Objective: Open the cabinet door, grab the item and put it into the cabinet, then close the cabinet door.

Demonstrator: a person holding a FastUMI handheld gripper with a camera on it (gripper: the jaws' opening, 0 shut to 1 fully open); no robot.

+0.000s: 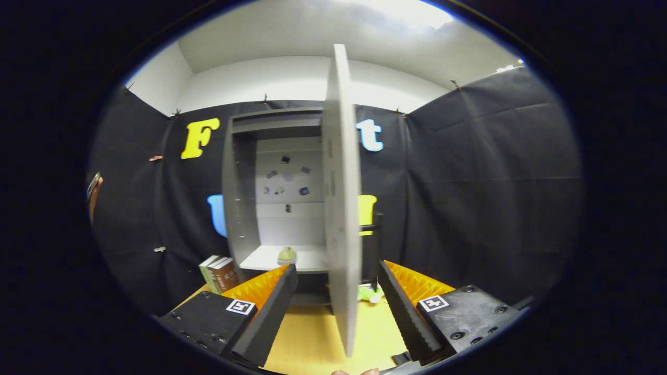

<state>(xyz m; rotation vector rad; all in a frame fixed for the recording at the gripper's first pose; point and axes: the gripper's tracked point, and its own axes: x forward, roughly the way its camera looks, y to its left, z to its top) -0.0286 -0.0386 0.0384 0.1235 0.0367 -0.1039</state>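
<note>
**Cabinet door swung open, edge-on between the gripper's fingers**

The hand-held gripper (337, 307) faces a grey cabinet (237, 208) standing at the back of a yellow counter (312, 338). Its two fingers are spread wide apart and clamp nothing. The cabinet door (341, 208) stands open and is seen almost edge-on, a tall pale slab rising in the gap between the fingers. Whether either finger touches it cannot be told.

Inside the cabinet, a small greenish bottle (286, 255) sits on the shelf (260, 260), near its front edge. The cabinet's back panel carries a few small dark marks. Outside, on the counter just right of the door's lower edge and ahead of the right finger, lies a small bright green object (371, 294), partly hidden. It may be the item to store, though the bottle already on the shelf makes that uncertain. A few books (219, 273) stand at the cabinet's left foot, near the counter's back left edge.

Judging by this, the door looks open and the next step would be to fetch or close.

Risks from here: the open door stands right in the gripper's path, so a forward push could knock it or swing it back. Reaching for the green object means going round the door's edge, where the right finger could catch it. Crowding the shelf could topple the bottle near its edge.
</note>
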